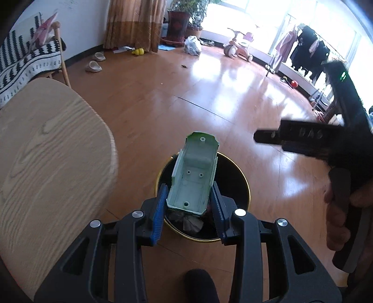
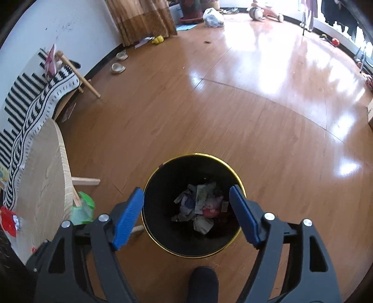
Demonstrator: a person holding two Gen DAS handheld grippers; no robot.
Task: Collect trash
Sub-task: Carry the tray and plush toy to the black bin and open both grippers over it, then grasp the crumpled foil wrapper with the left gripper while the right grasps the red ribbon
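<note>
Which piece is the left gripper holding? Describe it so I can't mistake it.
Find the black bin with a gold rim on the wood floor. Above it, between the left gripper's blue fingers, is a pale green plastic toy shell: rigid and moulded, unlike the crumpled paper inside.

daylight pours in from the windows [image 1: 268, 21] at the top right of the left wrist view, blown out to pure white there. it throws broad white glare patches across the glossy wooden floor [image 2: 268, 70] in both views. nearer the cameras the floor is evenly lit and warm brown. the inside of the bin [image 2: 163, 191] stays dark. both fisheye pictures bend straight lines and fall to black at the corners. the right gripper [image 1: 303, 139] looks motion-blurred in the left wrist view.
</note>
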